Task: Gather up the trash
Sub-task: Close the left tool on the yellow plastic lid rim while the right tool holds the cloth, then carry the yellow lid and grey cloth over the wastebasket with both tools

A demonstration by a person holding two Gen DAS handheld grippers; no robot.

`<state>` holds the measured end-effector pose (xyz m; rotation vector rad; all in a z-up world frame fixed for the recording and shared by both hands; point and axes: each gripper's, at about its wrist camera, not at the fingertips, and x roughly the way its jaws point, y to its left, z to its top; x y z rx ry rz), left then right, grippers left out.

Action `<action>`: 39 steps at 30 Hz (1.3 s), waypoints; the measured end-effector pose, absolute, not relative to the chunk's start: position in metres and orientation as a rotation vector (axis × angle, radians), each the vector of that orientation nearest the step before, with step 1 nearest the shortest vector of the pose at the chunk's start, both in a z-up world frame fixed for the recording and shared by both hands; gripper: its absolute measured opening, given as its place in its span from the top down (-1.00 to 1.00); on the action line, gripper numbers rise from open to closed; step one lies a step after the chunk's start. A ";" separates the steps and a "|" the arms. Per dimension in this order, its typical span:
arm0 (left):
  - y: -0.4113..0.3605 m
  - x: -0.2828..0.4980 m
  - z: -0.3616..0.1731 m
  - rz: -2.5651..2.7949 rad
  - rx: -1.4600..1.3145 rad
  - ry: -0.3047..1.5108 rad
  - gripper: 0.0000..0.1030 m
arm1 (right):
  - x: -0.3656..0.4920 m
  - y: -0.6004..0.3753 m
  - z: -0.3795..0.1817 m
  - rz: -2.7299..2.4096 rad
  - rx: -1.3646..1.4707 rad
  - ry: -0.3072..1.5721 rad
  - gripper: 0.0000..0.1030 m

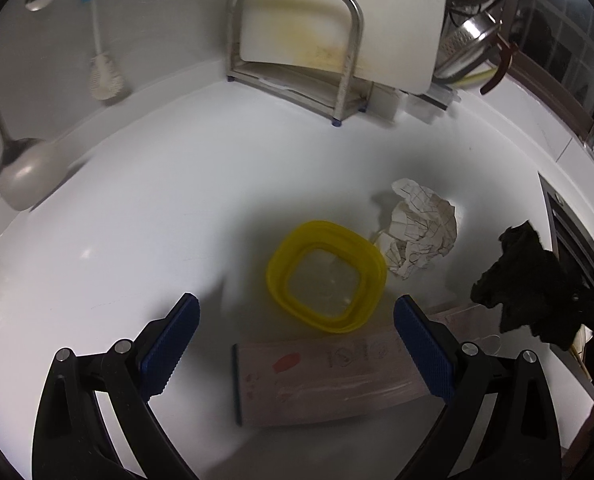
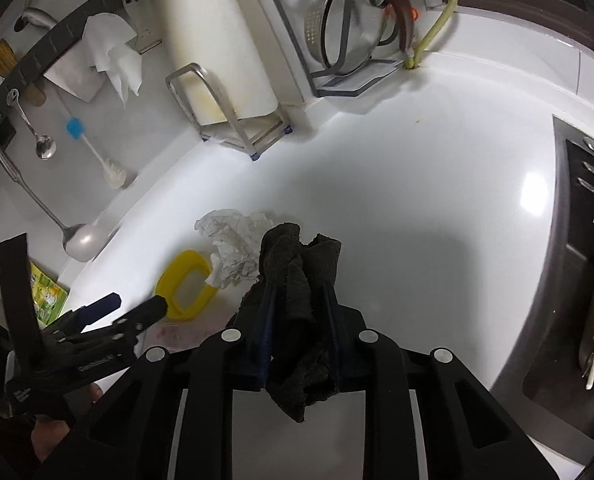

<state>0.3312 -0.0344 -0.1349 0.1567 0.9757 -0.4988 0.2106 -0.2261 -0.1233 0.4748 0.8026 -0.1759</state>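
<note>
My left gripper [image 1: 295, 320] is open and empty, hovering over the white counter. Just ahead of its fingers lies a yellow square lid [image 1: 326, 276], and under them a clear plastic bag [image 1: 329, 380] with a red mark. A crumpled white paper [image 1: 421, 228] lies right of the lid. My right gripper [image 2: 299, 300] is shut on a black cloth [image 2: 301, 280] and holds it above the counter; the cloth also shows at the right of the left wrist view [image 1: 529, 280]. In the right wrist view the lid [image 2: 187, 284], the paper [image 2: 237, 240] and the left gripper [image 2: 137, 306] lie to the left.
A metal rack with a white cutting board [image 1: 337, 20] stands at the back wall. A ladle [image 1: 21, 176] and a bottle brush [image 1: 101, 68] hang on the left. A dish rack with a steel pot [image 2: 349, 28] stands at the back. A dark sink [image 2: 577, 240] is at the right.
</note>
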 end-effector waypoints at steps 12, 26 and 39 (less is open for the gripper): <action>-0.060 0.347 -0.158 -0.523 0.184 1.039 -0.86 | 0.199 -0.230 -0.121 -0.184 0.496 0.795 0.58; -0.066 0.354 -0.162 -0.499 0.209 1.016 -0.45 | 0.186 -0.231 -0.116 -0.198 0.481 0.798 0.58; -0.033 0.344 -0.122 -0.471 0.166 0.959 -0.41 | 0.167 -0.218 -0.106 -0.183 0.465 0.804 0.58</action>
